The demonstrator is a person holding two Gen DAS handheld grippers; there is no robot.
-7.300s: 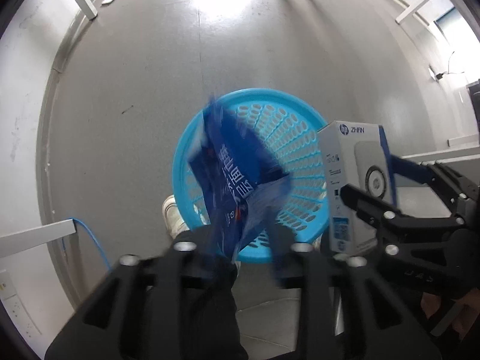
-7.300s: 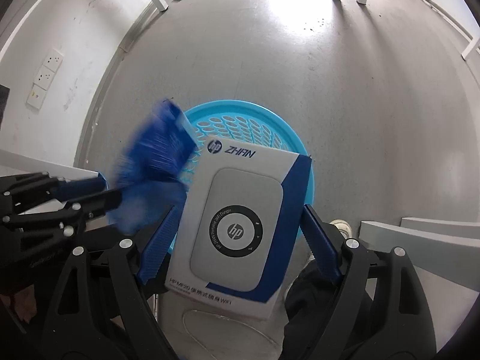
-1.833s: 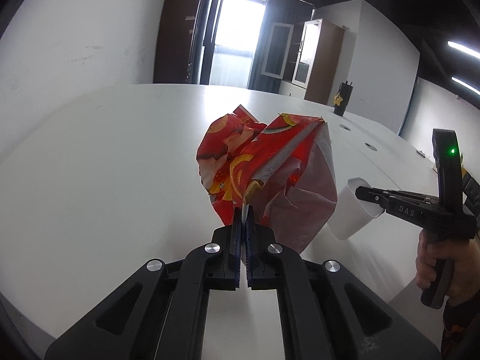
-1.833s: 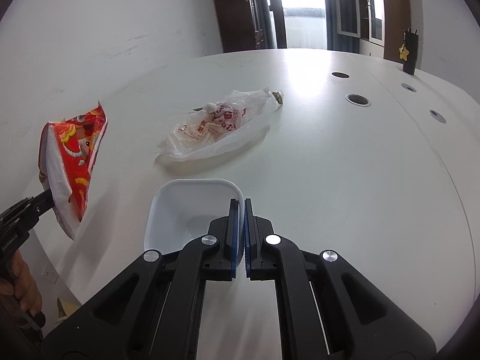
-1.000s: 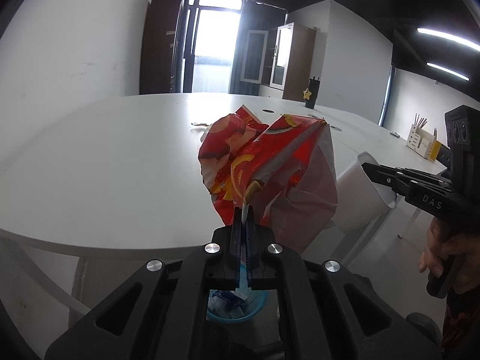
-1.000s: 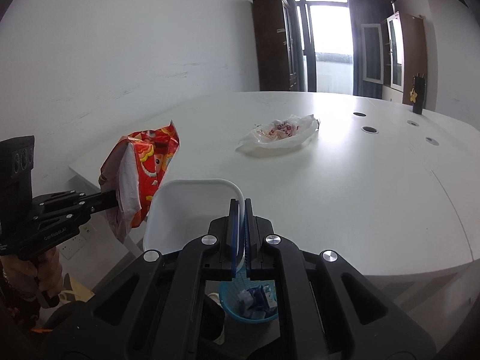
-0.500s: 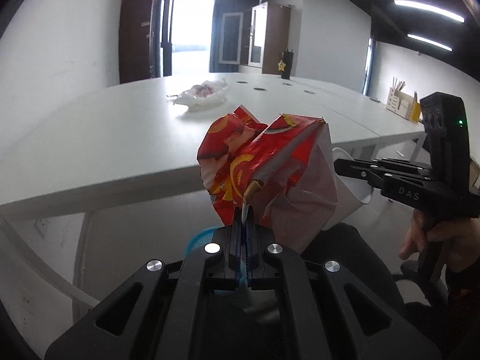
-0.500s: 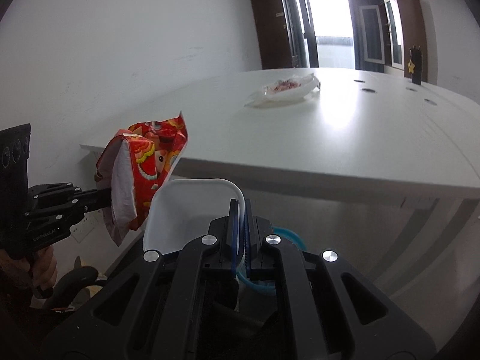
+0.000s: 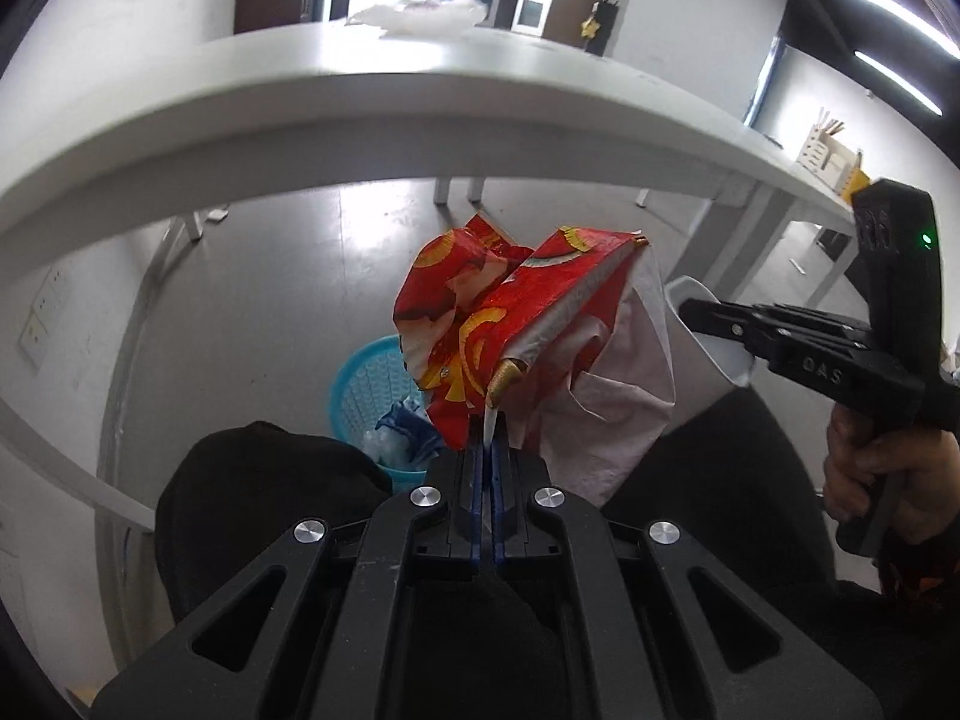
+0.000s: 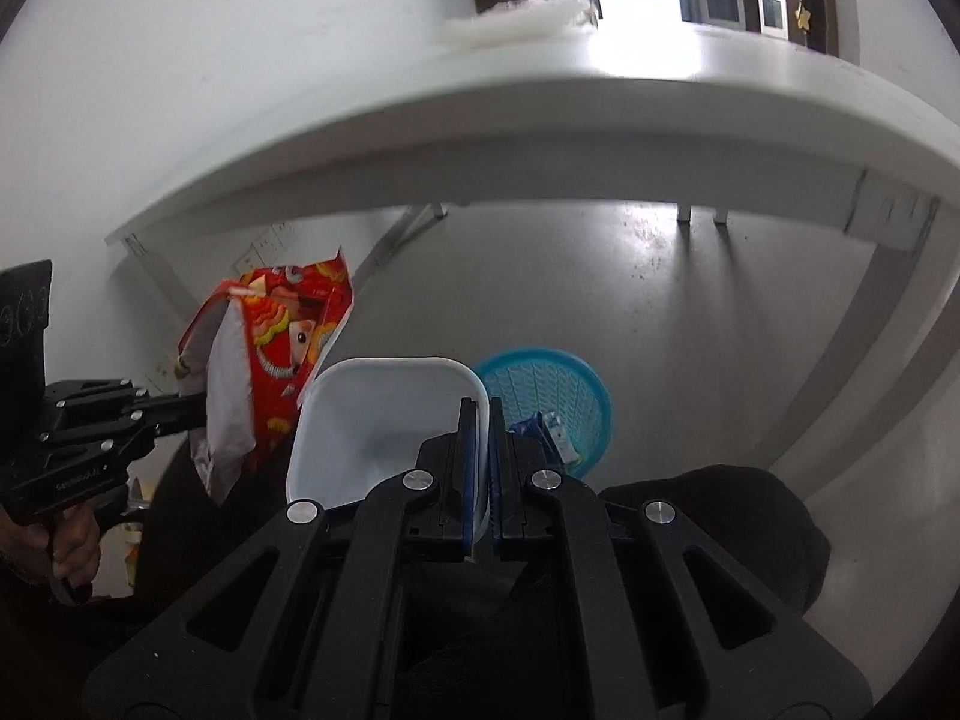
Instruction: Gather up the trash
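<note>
Left tool (image 9: pixel 487 456) pinches red wrapper (image 9: pixel 516 330); right tool (image 10: pixel 483 462) grips white tub (image 10: pixel 384 420) (rim).

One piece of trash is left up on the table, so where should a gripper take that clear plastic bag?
Judging from below, pinch the plastic bag at a raised crumpled fold, coming from above. It lies flat and limp on the white table, giving no firm edge for a side approach.

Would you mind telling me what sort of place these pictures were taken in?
Most likely an office or meeting room: a long white table runs across the view, a desk organiser stands on a further desk, and a blue bin sits on the grey floor.
</note>
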